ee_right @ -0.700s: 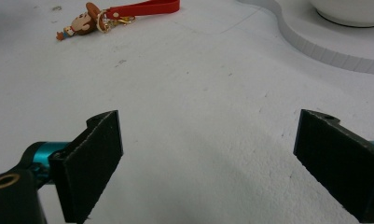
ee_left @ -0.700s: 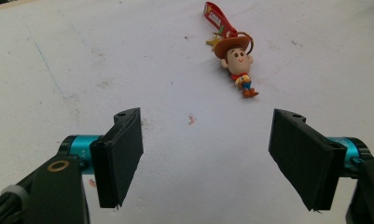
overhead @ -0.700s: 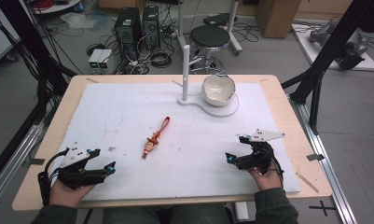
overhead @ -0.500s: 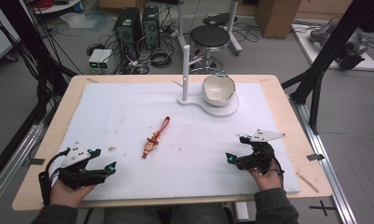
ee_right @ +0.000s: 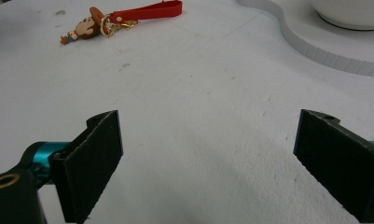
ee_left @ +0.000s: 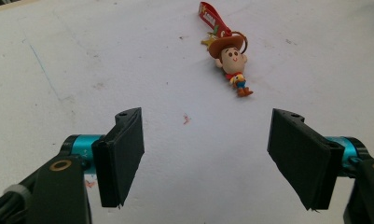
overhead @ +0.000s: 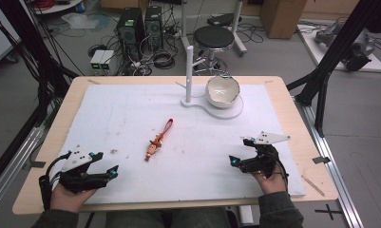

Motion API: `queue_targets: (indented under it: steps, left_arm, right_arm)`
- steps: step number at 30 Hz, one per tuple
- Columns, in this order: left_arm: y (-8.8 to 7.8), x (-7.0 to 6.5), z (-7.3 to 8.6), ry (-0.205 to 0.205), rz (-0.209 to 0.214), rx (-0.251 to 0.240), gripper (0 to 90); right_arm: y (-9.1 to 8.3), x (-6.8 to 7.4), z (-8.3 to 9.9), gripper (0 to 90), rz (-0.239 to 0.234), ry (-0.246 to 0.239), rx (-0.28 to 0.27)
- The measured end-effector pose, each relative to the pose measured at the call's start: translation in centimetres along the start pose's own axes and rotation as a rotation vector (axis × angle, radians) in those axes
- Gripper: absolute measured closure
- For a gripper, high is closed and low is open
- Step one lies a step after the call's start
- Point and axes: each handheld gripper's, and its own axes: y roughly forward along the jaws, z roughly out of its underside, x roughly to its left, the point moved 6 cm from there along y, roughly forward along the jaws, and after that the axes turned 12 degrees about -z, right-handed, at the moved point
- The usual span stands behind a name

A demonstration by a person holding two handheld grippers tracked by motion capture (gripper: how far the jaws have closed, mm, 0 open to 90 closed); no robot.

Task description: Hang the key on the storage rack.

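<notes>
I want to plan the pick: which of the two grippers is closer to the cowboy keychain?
The left gripper: the keychain lies left of the table's middle, farther from the right gripper.

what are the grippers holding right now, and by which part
Nothing is held. The left gripper and right gripper both stand open over the white mat, and the cowboy keychain lies untouched between them.

The scene was a research lab: behind the wooden table (overhead: 292,114) stood two computer towers (overhead: 140,26) amid tangled cables (overhead: 159,57) on a grey floor, a black stool (overhead: 214,37) beside them, and black metal frame struts (overhead: 338,50) flanking the table.
</notes>
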Motion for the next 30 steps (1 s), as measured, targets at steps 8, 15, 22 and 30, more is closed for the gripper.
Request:
queue_targets:
  steps: [8,15,22,30]
  left_arm:
    - [-0.1,0.1,-0.1,0.003,0.006,0.002,28.7]
    - [-0.2,-0.1,-0.6,0.007,0.017,-0.004,29.5]
    - [-0.4,-0.5,-1.3,0.022,0.042,-0.016,29.7]
    - [0.1,-0.5,-2.5,0.019,0.059,-0.02,30.7]
  right_arm:
    - [0.2,0.2,-0.2,7.0,-0.002,-0.004,-0.002]
    - [0.1,0.3,-0.1,6.9,0.002,-0.005,-0.001]
    - [-0.1,0.3,-0.1,6.9,0.002,-0.011,-0.007]
    - [-0.3,0.3,-0.3,6.9,0.005,-0.005,-0.012]
